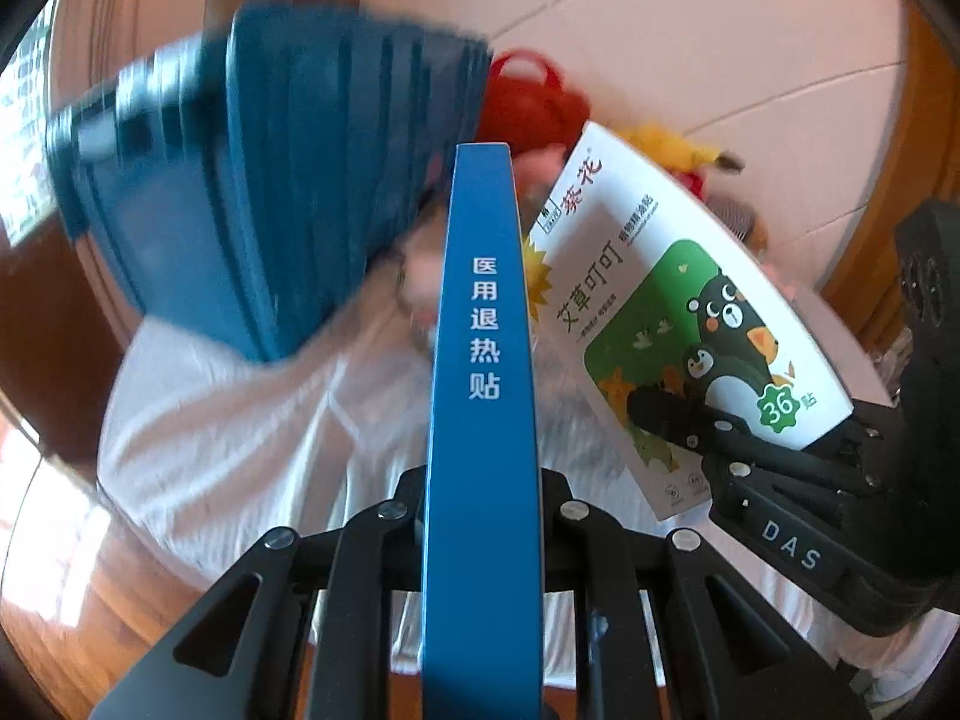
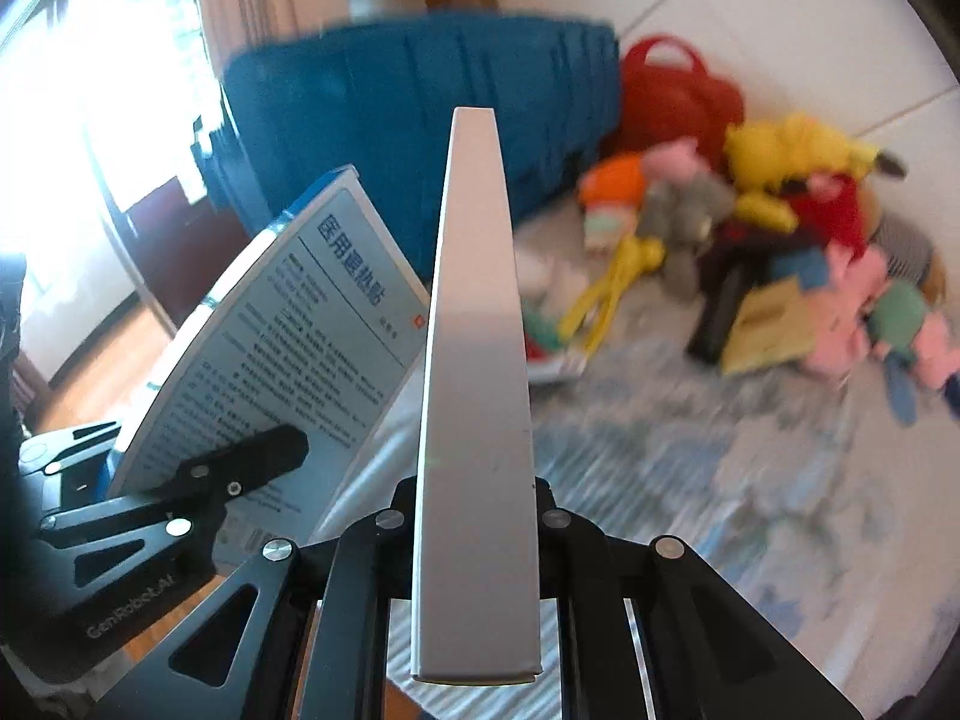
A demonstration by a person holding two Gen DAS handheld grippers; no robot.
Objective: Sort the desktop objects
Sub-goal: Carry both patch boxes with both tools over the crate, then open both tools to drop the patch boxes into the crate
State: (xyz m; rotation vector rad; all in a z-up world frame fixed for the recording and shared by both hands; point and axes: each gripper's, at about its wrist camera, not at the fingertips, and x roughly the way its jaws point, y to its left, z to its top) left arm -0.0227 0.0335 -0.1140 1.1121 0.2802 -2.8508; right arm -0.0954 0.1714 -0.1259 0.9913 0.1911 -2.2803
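In the left wrist view my left gripper (image 1: 480, 492) is shut on a blue box (image 1: 480, 330) with white Chinese lettering, seen edge-on and upright. To its right, my right gripper (image 1: 690, 426) is shut on a white box (image 1: 678, 300) printed with green art, penguins and "36". In the right wrist view that white box (image 2: 474, 360) stands edge-on in my right gripper (image 2: 474, 498). The blue box's pale text-covered back (image 2: 288, 324) shows at the left, clamped by my left gripper (image 2: 252, 462). Both boxes are held in the air, side by side and apart.
A dark blue ribbed suitcase (image 2: 420, 78) stands behind. Next to it are a red bag (image 2: 672, 96) and a heap of plush toys (image 2: 798, 216) on a patterned cover (image 2: 690, 480). White cloth (image 1: 240, 420) lies below, with wooden floor (image 1: 78, 570) at the left.
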